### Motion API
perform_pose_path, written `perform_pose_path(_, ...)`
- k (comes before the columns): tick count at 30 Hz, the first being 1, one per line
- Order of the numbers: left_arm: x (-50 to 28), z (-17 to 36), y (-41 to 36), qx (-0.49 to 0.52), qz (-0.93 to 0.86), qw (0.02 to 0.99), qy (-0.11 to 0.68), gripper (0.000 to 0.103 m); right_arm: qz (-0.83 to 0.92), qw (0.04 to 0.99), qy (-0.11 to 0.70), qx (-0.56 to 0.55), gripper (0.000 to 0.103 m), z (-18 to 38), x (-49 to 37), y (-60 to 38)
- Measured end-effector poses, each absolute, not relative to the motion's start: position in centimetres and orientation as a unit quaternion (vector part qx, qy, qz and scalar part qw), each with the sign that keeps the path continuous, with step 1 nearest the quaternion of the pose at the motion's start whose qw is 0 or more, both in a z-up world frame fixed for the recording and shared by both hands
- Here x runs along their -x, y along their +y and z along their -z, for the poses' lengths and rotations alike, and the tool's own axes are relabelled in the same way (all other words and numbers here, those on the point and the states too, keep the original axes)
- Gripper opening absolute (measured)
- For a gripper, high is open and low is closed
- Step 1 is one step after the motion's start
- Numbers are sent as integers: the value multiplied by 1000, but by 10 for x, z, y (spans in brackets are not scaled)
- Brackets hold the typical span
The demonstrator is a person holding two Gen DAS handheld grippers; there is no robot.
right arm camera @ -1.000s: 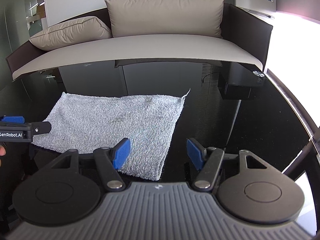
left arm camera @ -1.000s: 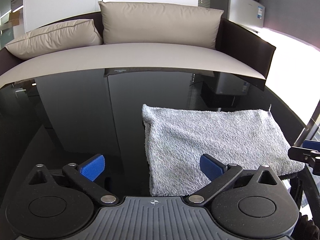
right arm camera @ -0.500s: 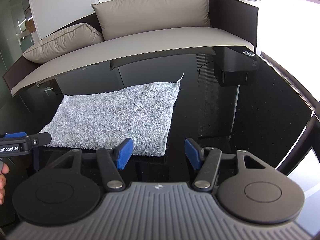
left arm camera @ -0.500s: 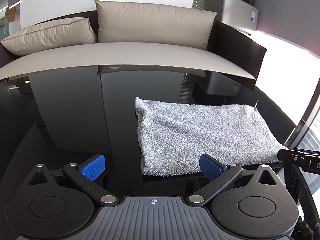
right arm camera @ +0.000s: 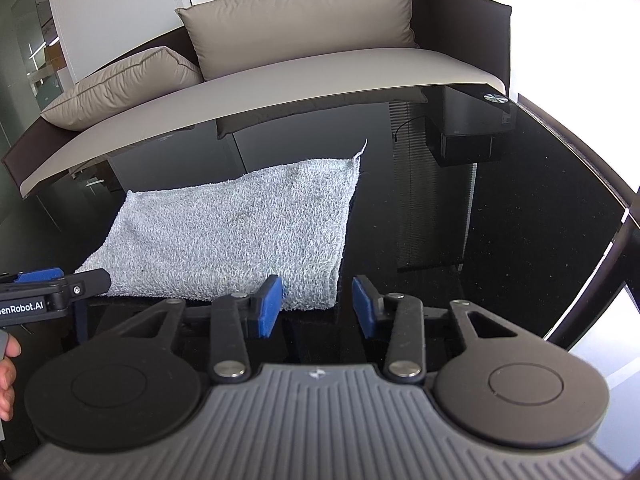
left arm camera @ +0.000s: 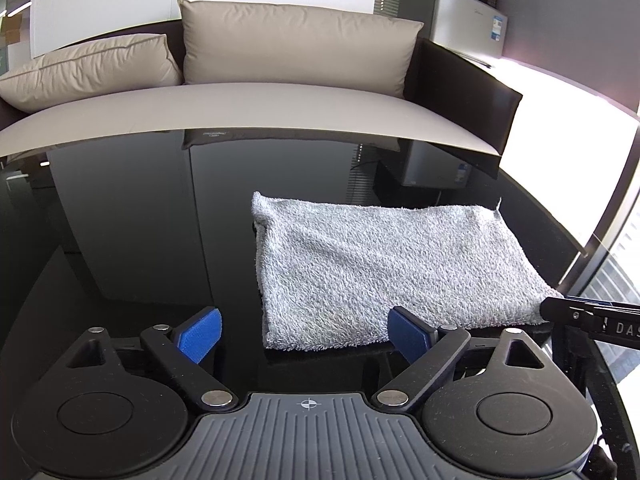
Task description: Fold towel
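A grey terry towel lies folded flat on the glossy black table; it also shows in the right wrist view. My left gripper is open and empty, just short of the towel's near left corner. My right gripper is open and empty, just short of the towel's near right corner. The right gripper's tip shows at the right edge of the left wrist view. The left gripper's tip shows at the left edge of the right wrist view.
A beige sofa with two cushions stands right behind the table's far edge. A fridge with a microwave stands at the back right. The table's right edge borders a bright window. A round metal disc lies at the far right corner.
Both grippers have drawn back from the towel toward the table's near edge; the towel now lies farther ahead of the fingers. Both stayed open. The towel has not moved.
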State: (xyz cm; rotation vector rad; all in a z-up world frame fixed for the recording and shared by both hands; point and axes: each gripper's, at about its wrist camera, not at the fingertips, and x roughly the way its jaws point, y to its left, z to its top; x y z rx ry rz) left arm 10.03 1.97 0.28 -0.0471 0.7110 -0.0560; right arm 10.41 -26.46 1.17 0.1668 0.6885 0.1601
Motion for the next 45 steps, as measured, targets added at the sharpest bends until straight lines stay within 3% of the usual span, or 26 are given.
perform_pose_path(9,-103,1,18,27,35,932,361,72,-92,929,345,-98,29,-14,-103,-267)
perform_pose_path(14,-103,2,15,22,38,931,363,70,-96,928,348,-95,28,-13,-104,-264)
perform_pose_path(30,-104,1,21,26,33,930,364,58,-91,929,347,-96,8,-11,-105,-268)
perform_pose_path(45,-103,0,19,26,43,930,364,45,-81,929,348,-98,6,-14,-104,-273)
